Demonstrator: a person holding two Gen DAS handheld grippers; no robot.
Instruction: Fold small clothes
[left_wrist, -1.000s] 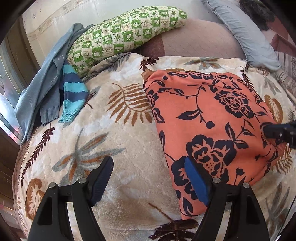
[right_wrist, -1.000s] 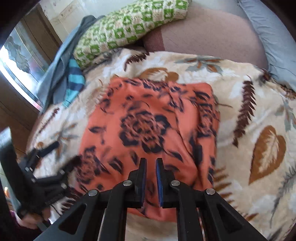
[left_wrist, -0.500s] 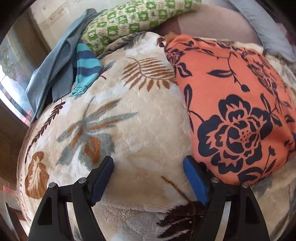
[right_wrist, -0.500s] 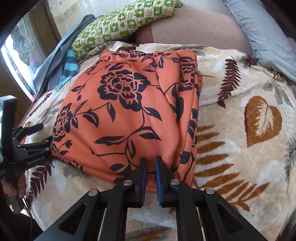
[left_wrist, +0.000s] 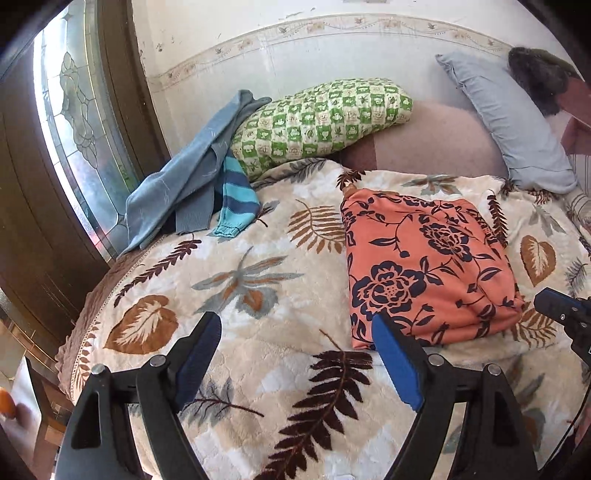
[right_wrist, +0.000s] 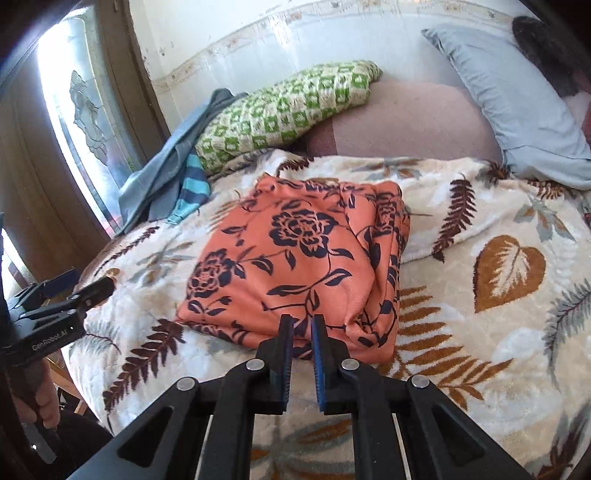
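Folded orange cloth (right_wrist: 295, 258) sits center frame, just ahead of my R gripper (right_wrist: 300, 332) (nearly shut, empty); L gripper (left_wrist: 295, 354) opening wide, empty, cloth to its right.

Daylight poured through the patterned glass window (left_wrist: 79, 122) at left, glaring white. The bed blanket (left_wrist: 258, 266) was bright and sharp; fisheye edges curved, corners fell black.

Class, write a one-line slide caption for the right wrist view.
Folded orange floral garment lies on a leaf-print blanket; right gripper, nearly shut, holds nothing.
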